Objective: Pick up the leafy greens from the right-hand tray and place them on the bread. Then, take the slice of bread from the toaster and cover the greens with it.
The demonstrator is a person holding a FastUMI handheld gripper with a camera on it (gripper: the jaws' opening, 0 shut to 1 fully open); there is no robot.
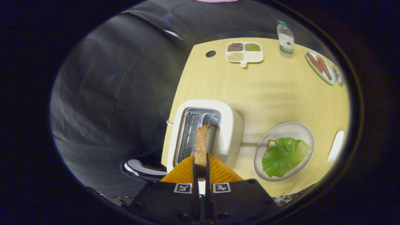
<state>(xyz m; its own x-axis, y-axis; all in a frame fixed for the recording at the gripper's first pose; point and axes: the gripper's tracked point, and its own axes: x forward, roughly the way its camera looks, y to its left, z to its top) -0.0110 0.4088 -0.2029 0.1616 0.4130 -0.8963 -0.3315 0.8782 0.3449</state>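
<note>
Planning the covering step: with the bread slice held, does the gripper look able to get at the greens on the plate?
Probably yes. The gripper is shut on the bread slice above the toaster; nothing stands between it and the leafy greens.

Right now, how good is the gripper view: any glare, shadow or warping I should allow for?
Gripper view: strong fisheye warp, the table edge bows; sharp at the centre, where the gripper is shut on the bread slice over the toaster; soft shadow bands on the table beyond the plate; the lettuce leaf is evenly lit; bright washout near the small white dish.
</note>
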